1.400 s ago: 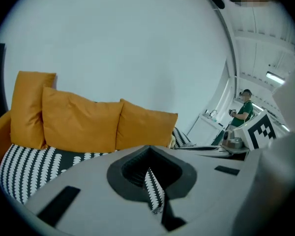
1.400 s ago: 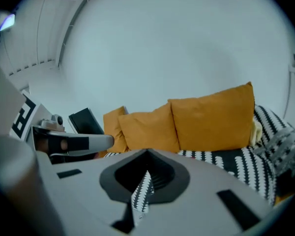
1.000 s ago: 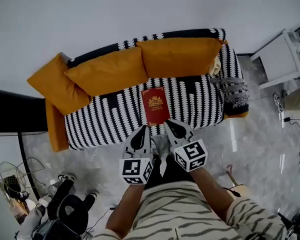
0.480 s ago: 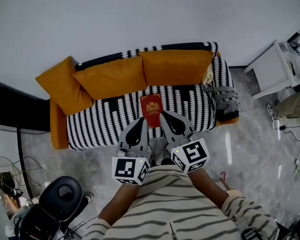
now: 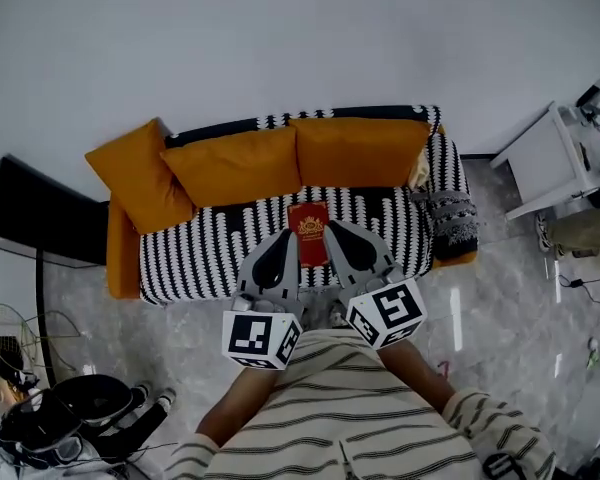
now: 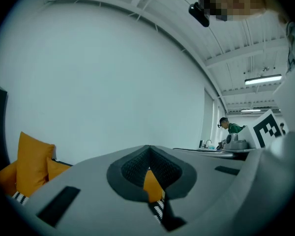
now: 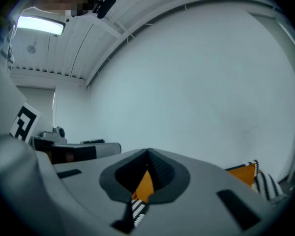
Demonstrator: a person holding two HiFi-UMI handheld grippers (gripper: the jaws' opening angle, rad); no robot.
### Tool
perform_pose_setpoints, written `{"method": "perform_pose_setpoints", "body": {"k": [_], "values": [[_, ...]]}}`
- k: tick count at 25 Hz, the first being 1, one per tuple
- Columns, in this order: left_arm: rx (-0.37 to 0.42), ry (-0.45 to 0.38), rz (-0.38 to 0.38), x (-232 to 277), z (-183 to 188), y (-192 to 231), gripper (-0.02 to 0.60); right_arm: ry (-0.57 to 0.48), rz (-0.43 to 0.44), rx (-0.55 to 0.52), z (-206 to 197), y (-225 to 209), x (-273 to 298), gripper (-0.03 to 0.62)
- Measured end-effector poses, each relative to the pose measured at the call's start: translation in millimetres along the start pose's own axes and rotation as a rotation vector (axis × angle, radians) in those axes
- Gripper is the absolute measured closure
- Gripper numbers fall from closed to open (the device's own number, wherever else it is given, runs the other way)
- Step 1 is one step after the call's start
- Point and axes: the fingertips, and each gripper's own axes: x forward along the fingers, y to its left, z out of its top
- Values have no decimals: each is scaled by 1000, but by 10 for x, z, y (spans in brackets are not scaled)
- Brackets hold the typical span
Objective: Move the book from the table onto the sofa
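Note:
A dark red book with a gold emblem lies flat on the seat of the black-and-white patterned sofa, in front of the orange back cushions. My left gripper and right gripper hover side by side in front of the sofa, held level, their tips over the book's lower corners in the head view. Both are shut with nothing between their jaws. In the left gripper view the shut gripper shows orange cushion beyond. The right gripper in its own view points at the white wall.
A white table stands right of the sofa. A black desk edge lies at the left, and a black chair with cables sits at the lower left. The floor is grey marble. A person stands far off.
Both grippers have risen together and moved away from the book, which stays on the sofa seat. The head view has lifted, so the sofa looks smaller and farther.

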Motion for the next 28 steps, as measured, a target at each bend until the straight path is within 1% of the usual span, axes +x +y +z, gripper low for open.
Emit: {"method": "perform_pose_setpoints", "body": {"k": [4, 9, 15, 21, 28], "values": [[16, -28, 5, -48, 91, 3, 577, -22, 1, -38, 92, 64, 6, 580], [23, -43, -2, -55, 124, -6, 577, -36, -10, -50, 161, 64, 11, 581], [20, -54, -3, -9, 158, 27, 577, -43, -7, -69, 190, 61, 53, 580], [15, -74, -12, 14, 208, -34, 577, -48, -3, -87, 233, 57, 21, 580], [25, -76, -15, 87, 204, -90, 577, -51, -13, -109, 285, -32, -3, 581]]}}
